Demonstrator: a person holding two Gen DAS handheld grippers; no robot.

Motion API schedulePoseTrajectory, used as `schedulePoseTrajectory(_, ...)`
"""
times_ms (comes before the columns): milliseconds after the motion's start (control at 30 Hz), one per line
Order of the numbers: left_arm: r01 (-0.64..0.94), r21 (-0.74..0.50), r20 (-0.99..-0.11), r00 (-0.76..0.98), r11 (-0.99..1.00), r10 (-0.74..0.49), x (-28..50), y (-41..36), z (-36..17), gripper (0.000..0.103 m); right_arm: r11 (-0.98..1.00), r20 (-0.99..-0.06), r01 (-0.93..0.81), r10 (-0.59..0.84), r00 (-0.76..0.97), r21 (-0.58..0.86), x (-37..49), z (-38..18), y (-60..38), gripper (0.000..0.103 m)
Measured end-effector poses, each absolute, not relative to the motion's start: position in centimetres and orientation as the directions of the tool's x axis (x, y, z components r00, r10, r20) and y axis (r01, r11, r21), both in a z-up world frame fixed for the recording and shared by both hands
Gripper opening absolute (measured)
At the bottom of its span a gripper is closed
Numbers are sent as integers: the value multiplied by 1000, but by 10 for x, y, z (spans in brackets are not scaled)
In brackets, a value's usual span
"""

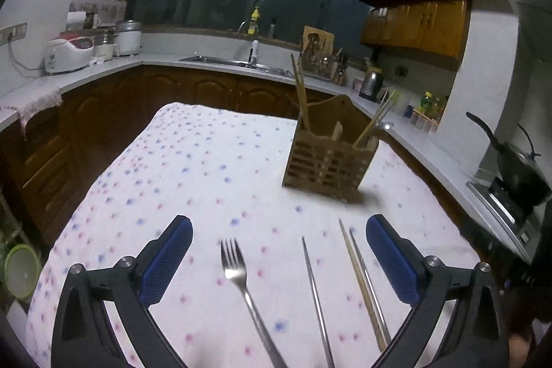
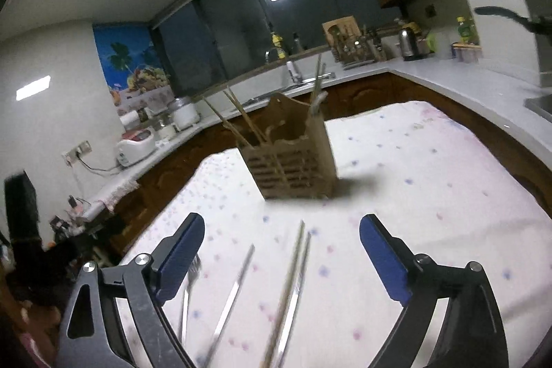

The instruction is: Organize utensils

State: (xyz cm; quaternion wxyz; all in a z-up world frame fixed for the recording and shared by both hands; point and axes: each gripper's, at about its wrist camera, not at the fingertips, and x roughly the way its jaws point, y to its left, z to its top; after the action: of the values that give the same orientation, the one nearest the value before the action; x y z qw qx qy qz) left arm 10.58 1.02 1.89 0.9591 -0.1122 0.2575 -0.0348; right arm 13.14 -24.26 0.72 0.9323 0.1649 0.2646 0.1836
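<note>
Left gripper (image 1: 278,228): blue-padded jaws spread wide, empty, above the table.
Right gripper (image 2: 282,226): jaws likewise spread, gripping nothing.
Table: white cloth with pink and blue flowers (image 1: 207,161).
Loose utensils: silver metal fork (image 1: 238,268), two metal chopsticks (image 1: 315,292), one wooden chopstick (image 1: 360,281), flat on cloth near grippers.
Slatted wooden utensil holder (image 1: 329,162): upright farther back, chopsticks inside.

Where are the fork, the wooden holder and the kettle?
fork (image 1: 235,268): left wrist view, on its tines.
wooden holder (image 1: 327,161): left wrist view, on its slatted front wall.
kettle (image 1: 371,83): left wrist view, on its metal body.
</note>
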Motion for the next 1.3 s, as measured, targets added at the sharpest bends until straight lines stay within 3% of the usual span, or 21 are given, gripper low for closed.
schedulePoseTrajectory(233,51,-172,-414,902,984,-119,61,4,45,102,897,-410,-298,418,811,326,96,31,-251,94)
schedulePoseTrajectory(300,21,-136,-380,922,990,-72,43,0,51,102,908,-372,-299,396,839,293,84,45,-255,103)
schedulePoseTrajectory(400,12,-106,-355,934,994,-49,23,-6,39,102,928,-312,-282,350,883,245,61,49,-254,103)
schedulePoseTrajectory(567,-14,-78,-324,946,997,-12,-3,-18,8,102,955,-294,-242,284,913,172,37,23,-239,103)
schedulePoseTrajectory(933,-30,-50,-355,935,998,10,-10,-26,-21,102,960,-365,-221,271,891,175,37,-14,-236,103)
schedulePoseTrajectory(1300,-40,-30,-374,927,999,26,-4,-25,-18,102,961,-374,-200,259,891,191,38,-19,-241,103)
